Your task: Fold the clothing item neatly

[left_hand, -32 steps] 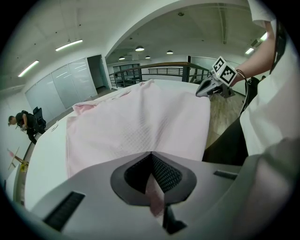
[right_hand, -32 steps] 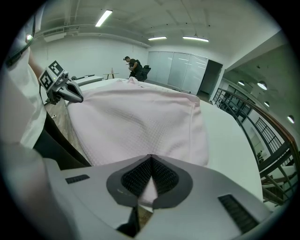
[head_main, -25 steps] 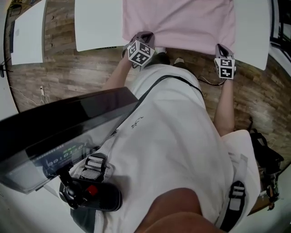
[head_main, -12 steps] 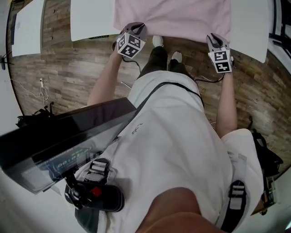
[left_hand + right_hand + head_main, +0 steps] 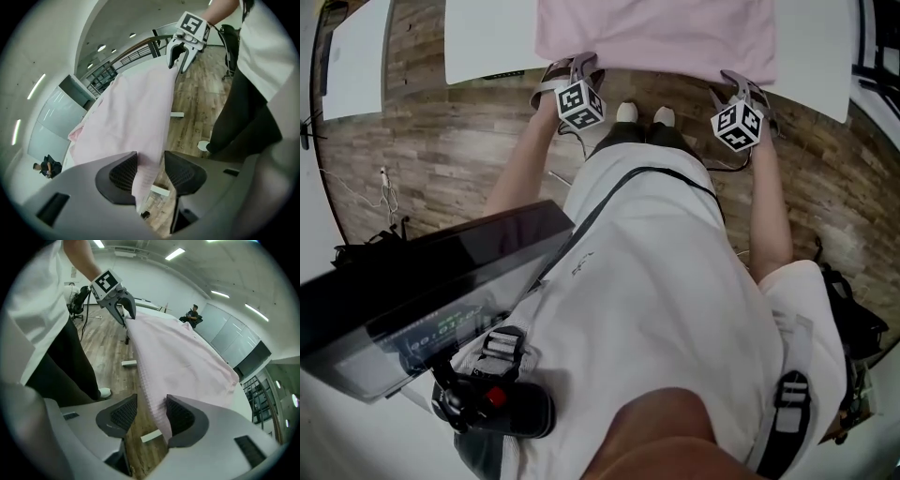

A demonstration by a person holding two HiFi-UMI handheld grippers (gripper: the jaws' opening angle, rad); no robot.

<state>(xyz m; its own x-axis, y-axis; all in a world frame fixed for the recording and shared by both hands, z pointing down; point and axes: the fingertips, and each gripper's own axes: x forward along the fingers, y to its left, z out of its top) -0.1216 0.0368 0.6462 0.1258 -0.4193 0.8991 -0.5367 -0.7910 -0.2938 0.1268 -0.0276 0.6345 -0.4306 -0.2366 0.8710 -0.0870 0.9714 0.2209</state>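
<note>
A pale pink garment (image 5: pixel 656 37) lies spread on the white table (image 5: pixel 487 42), and its near edge hangs over the table's front. My left gripper (image 5: pixel 572 67) stands at the hem's left corner and my right gripper (image 5: pixel 733 81) at its right corner. Both sets of jaws have just been opening. In the left gripper view the hanging cloth (image 5: pixel 136 108) passes between the jaws of my left gripper (image 5: pixel 150 171) and rests on one pad only. In the right gripper view the cloth (image 5: pixel 178 352) likewise brushes one pad of my right gripper (image 5: pixel 151 416), with a gap to the other.
A second white table (image 5: pixel 356 66) stands at the far left across a strip of wooden floor (image 5: pixel 441 141). The person's shoes (image 5: pixel 639 114) are just below the table's front edge. A person sits far off by the glass wall (image 5: pixel 192 314).
Both grippers have rolled at the wrist and drawn back slightly from the table edge. Their jaws went from shut on the hem to open, and the hem now hangs loose between them.
</note>
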